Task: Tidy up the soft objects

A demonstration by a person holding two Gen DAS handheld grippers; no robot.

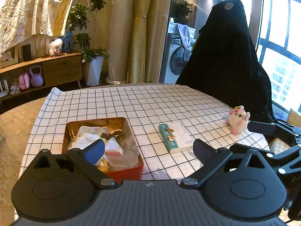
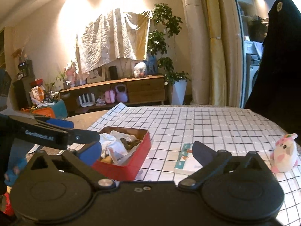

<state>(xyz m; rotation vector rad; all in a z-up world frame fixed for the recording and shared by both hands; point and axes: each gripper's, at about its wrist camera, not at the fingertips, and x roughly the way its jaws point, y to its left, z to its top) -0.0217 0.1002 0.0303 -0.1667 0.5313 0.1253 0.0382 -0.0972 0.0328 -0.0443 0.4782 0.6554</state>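
A small white and pink plush toy stands upright on the checked tablecloth at the right. A red tin at the left holds crumpled white cloths and paper. My left gripper hovers open over the table's near edge, its blue pad above the tin, with nothing between its fingers. My right gripper is open too and holds nothing, between the tin and the toy. In the right wrist view my left gripper reaches in from the left beside the tin.
A thin book with a teal spine lies flat between tin and toy. A black-draped chair stands at the table's far right side. A gloved hand shows at lower left. A sideboard and potted plant stand beyond the table.
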